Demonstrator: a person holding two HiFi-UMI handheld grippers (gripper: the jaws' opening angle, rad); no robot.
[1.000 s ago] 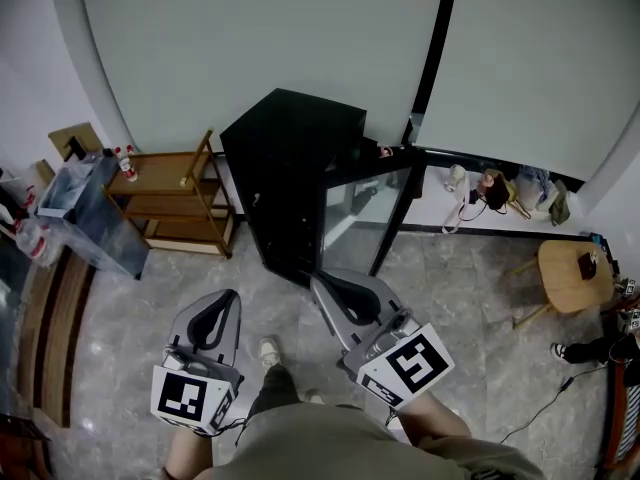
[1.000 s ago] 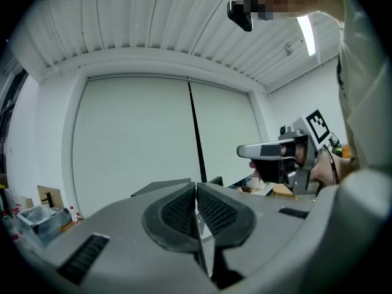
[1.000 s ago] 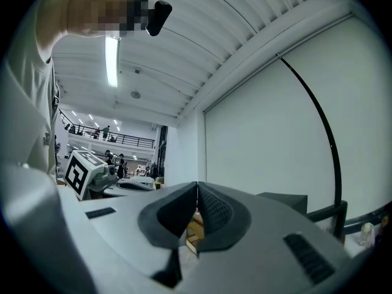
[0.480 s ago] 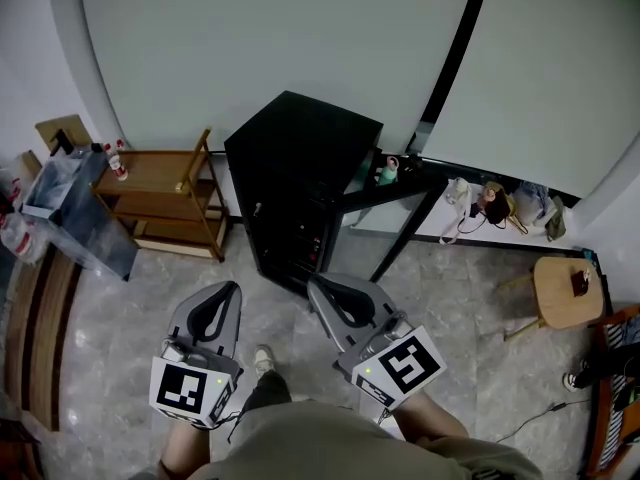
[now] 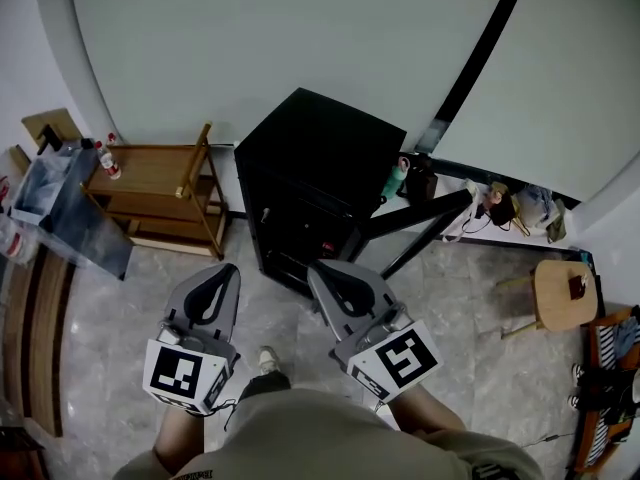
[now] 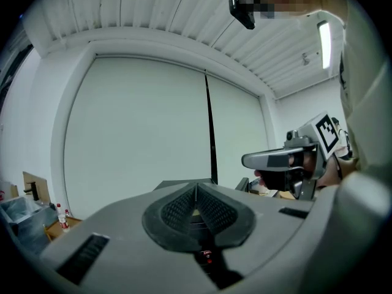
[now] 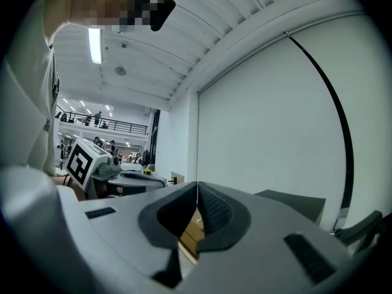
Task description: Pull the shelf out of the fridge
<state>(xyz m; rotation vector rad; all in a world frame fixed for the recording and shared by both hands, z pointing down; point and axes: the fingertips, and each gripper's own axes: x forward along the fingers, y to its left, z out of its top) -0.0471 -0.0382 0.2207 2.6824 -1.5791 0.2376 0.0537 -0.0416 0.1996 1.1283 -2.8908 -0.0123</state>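
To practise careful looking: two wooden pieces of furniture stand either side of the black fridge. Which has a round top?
The light wooden stool, right of the black fridge in the head view. The brown wooden rack on the left has rectangular shelves.

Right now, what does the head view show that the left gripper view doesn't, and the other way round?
Only the head view shows the round wooden stool, the grey floor and the person's shoe. Only the left gripper view shows the ceiling lamp and, close up, the jaws of the left hand-held gripper, shut together with nothing between them. Both show the black fridge, the right hand-held gripper and the pale wall with its black seam.
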